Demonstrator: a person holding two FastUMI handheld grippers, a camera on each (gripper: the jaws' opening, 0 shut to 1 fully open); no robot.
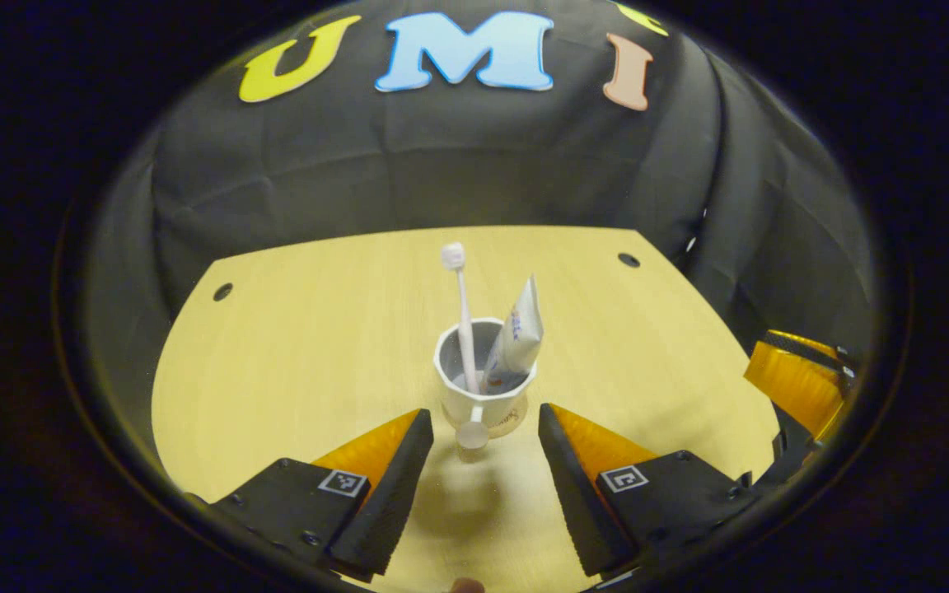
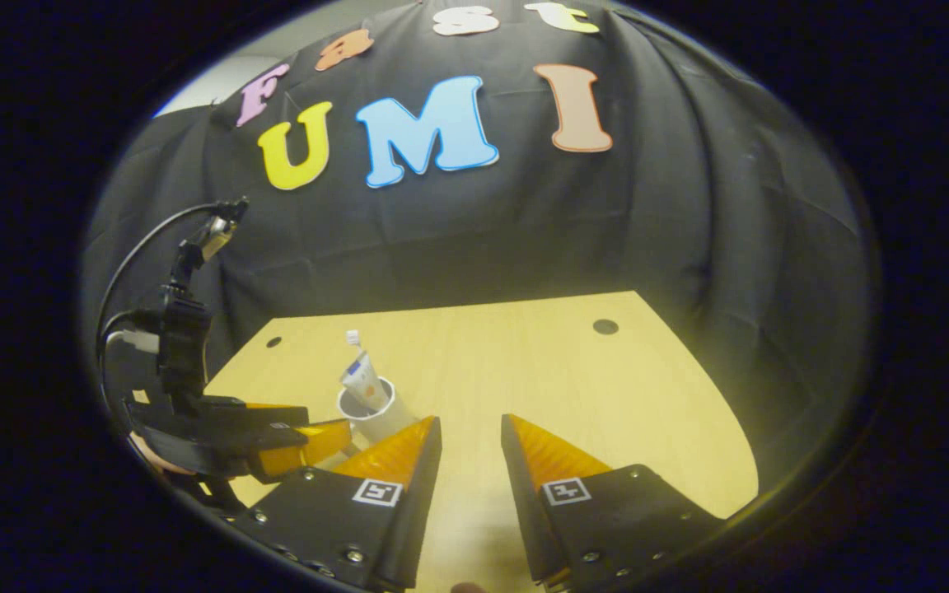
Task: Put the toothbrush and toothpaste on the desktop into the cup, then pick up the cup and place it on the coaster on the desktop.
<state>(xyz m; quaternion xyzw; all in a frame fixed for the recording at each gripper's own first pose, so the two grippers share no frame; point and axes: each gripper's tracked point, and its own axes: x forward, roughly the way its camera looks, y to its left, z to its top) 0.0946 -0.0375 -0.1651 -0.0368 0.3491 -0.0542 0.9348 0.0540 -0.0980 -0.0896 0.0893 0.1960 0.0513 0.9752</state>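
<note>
— Left tool (image 1: 484, 428): spread wide, nothing between the fingers, hovering just short of the cup. Also seen from the right gripper view (image 2: 310, 441), low at the left edge, with a dark mount and cables above it; fingertips there partly hidden behind the right tool's own finger.

— And the right tool (image 2: 471, 432)?

— Parted by a narrow gap, gripping nothing, over bare counter (image 2: 606, 387). Seen again at the right rim of the left gripper view (image 1: 800, 383), cut off by the edge, so spread not readable there.

— Counter?

— Light wood, curved front, small dark holes near the far corners, black cloth wall behind.

— Cup (image 1: 483, 387)?

— White, upright, near the middle of the counter, handle toward the left tool. Sitting on a pale round disc, likely the coaster (image 1: 514, 422); mostly covered by the cup, hard to be sure.

— Contents?

— Toothpaste (image 1: 516, 338) standing in the cup, leaning right, lower end hidden inside. Toothbrush (image 1: 462, 313) upright beside it, head at top, base out of sight below the rim. From the right gripper view both tiny; cup (image 2: 369, 409) partly blocked by the fingers.
</note>
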